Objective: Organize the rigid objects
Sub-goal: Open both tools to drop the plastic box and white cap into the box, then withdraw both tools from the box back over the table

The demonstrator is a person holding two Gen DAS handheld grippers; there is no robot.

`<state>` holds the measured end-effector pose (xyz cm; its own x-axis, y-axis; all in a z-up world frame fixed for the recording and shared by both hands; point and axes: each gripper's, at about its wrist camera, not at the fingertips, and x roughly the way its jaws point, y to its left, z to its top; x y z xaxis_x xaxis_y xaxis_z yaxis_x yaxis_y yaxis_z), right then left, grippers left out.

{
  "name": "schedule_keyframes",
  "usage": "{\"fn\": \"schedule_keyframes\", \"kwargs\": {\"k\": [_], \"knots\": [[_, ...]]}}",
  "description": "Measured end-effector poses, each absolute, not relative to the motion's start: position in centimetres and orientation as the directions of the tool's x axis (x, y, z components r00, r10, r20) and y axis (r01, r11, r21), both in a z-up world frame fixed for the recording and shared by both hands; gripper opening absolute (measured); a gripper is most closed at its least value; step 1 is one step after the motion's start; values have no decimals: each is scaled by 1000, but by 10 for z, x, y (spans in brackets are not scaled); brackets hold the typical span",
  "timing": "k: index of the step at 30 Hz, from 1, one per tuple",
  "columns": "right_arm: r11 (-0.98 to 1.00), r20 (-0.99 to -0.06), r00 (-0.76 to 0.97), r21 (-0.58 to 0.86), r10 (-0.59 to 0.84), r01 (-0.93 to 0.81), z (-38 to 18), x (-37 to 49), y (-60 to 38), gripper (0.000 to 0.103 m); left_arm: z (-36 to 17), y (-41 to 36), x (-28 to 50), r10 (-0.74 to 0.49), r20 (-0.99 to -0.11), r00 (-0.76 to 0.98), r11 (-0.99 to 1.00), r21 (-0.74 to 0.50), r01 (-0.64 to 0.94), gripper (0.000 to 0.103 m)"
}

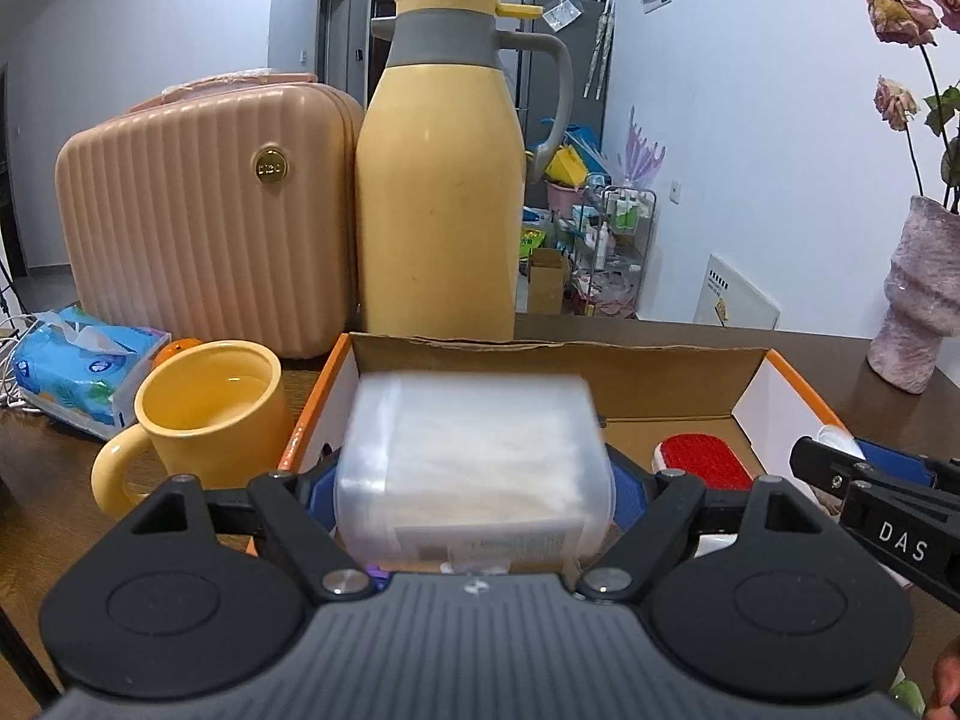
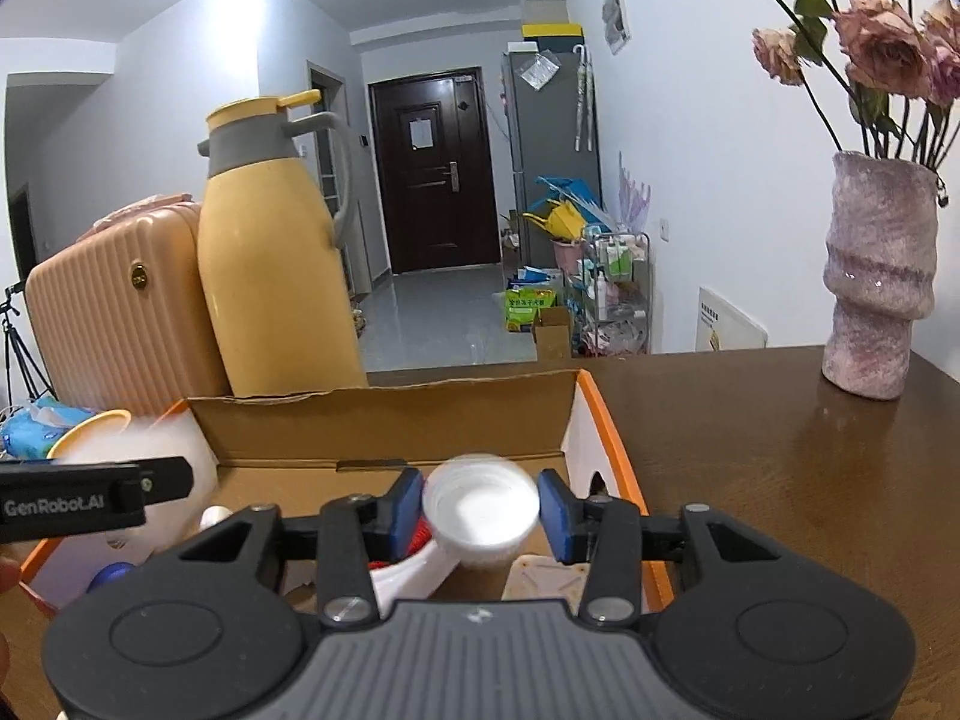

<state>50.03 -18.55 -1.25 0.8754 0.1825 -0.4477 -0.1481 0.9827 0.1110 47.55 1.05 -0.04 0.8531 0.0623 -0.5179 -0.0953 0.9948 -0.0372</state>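
Note:
A clear plastic box of cotton swabs (image 1: 474, 468), blurred, sits between the blue pads (image 1: 630, 492) of my left gripper (image 1: 477, 492) over the left part of an open cardboard box (image 1: 660, 378) with orange edges. The jaws stand wide and the pads look just off its sides. In the right wrist view a small white round tub (image 2: 480, 510), also blurred, lies between the pads of my right gripper (image 2: 480, 513), with slim gaps on both sides, above the same cardboard box (image 2: 390, 420). A red brush (image 1: 702, 456) lies inside the box.
A yellow mug (image 1: 204, 420) stands left of the box, with a tissue pack (image 1: 78, 372) beyond it. Behind are a yellow thermos jug (image 1: 438, 180) and a pink ribbed case (image 1: 198, 222). A pink vase (image 2: 876, 276) with dried roses stands on the brown table at the right.

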Motion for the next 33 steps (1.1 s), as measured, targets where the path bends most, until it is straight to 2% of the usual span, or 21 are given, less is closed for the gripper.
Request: {"fn": "schedule_keyframes", "kwargs": {"k": [1, 2, 5, 33], "knots": [[984, -447, 877, 111, 176, -141, -12, 500, -187, 71, 0, 10, 475, 64, -516, 854, 995, -35, -95, 101], [985, -441, 882, 110, 167, -132, -11, 499, -188, 89, 1, 10, 474, 69, -511, 857, 994, -33, -100, 103], [985, -421, 891, 118, 166, -128, -7, 497, -191, 103, 3, 11, 471, 69, -498, 864, 994, -42, -103, 103], [982, -421, 889, 123, 182, -143, 4, 479, -192, 103, 17, 22, 451, 71, -473, 878, 992, -55, -110, 103]]}}
